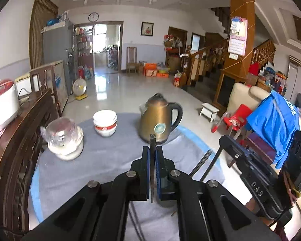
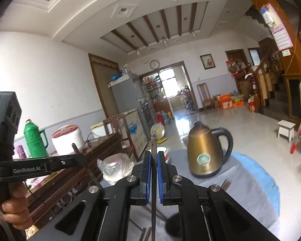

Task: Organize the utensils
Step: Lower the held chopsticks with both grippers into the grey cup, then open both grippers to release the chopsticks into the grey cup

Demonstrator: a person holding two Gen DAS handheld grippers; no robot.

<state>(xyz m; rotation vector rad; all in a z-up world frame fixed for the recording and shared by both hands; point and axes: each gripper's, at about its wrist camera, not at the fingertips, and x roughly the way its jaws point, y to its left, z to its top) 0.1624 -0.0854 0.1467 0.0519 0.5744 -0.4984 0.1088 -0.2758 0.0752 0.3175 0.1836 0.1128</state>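
Observation:
My left gripper is shut on a thin metal utensil seen edge-on. It pokes up past the blue pads and runs down between them. My right gripper is shut on another slim metal utensil, which stands upright and reaches down out of view. Both are held above a round table with a grey cloth. The right gripper also shows at the right of the left wrist view. At the left of the right wrist view is the left gripper, held by a hand. Metal utensil ends lie on the cloth.
A bronze kettle stands on the table's far side, with stacked white bowls and a plastic-wrapped jar to its left. A white rice cooker and green thermos sit on the dark wooden furniture at left. A dark round object lies under the right gripper.

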